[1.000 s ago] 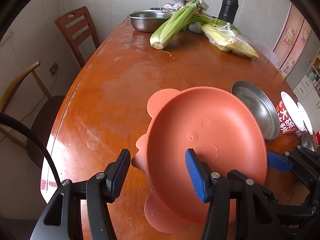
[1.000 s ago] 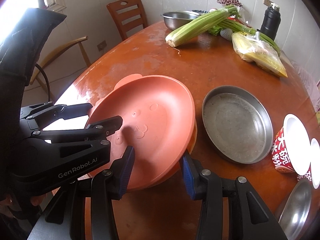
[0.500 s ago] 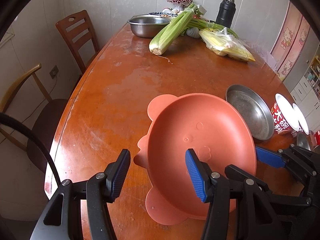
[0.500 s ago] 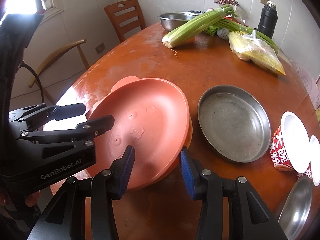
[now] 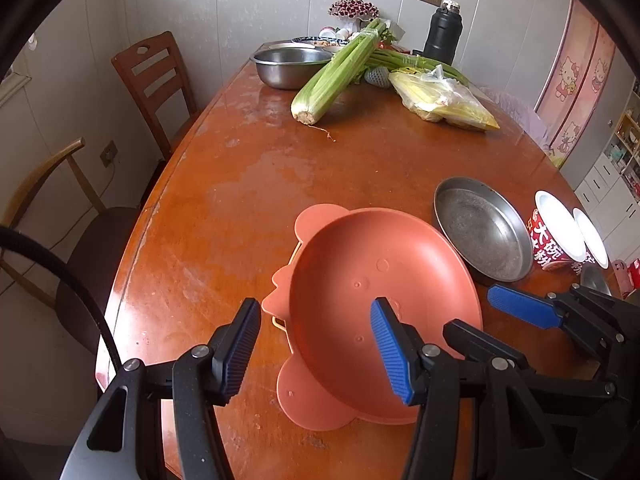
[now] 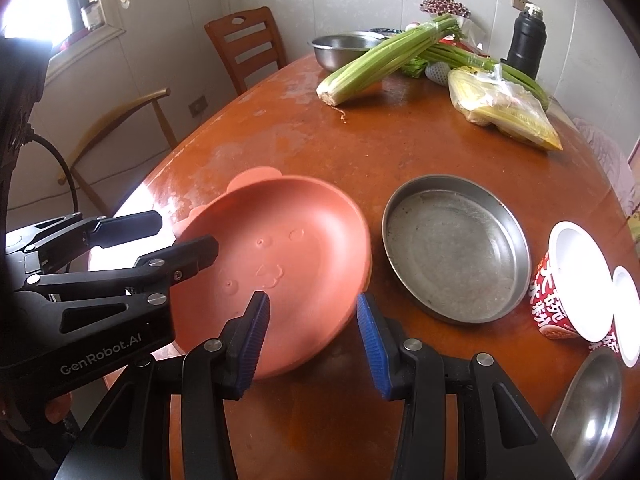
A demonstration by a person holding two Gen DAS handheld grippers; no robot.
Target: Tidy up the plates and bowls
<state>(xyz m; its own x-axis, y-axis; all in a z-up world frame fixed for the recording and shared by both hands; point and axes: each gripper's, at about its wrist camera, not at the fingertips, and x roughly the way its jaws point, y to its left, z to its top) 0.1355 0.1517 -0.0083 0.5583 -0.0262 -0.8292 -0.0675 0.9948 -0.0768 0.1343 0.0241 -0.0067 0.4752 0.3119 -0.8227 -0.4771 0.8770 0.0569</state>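
While tilted, empty pink plate (image 5: 384,280)

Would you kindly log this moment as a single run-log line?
left gripper: open, over pink plate | right gripper: open, at plate's near rim | steel pan: empty, beside plate

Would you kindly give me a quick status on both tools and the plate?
Left tool and right tool open, nothing gripped. Salmon bear-shaped plastic plate sits tilted between them. Round steel pan close beside it.

Celery (image 5: 340,74), bagged corn (image 5: 444,100), black flask (image 5: 443,34), wooden chair (image 5: 154,80).
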